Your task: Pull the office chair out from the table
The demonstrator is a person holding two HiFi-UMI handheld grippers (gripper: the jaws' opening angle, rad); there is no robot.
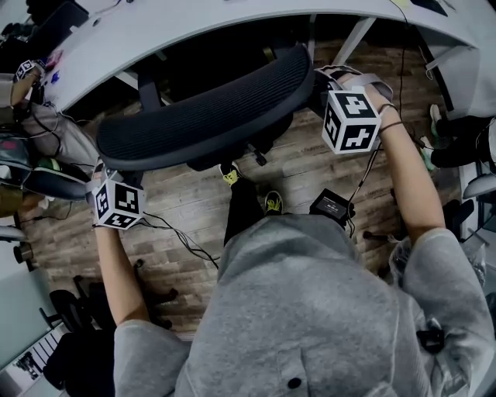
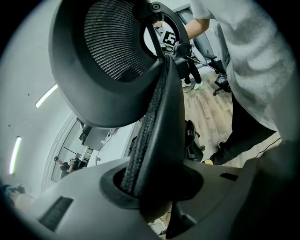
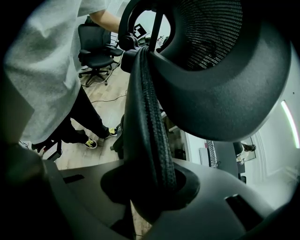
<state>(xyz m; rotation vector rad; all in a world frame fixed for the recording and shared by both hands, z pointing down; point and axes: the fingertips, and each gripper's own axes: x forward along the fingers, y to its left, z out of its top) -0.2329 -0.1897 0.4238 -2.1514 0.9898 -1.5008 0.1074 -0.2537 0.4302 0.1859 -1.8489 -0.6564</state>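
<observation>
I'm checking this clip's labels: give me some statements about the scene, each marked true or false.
The left gripper is clamped on the backrest rim. True.
One gripper is empty. False: the right gripper clamps the backrest too, on its other side.
The table is white. True.
Carpet covers the ground. False: the floor is wood planks.

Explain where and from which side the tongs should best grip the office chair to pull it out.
Grip the thin backrest rim, one side each, from behind, away from the table. The rim fits between jaws; left tongs and right tongs are clamped there.
</observation>
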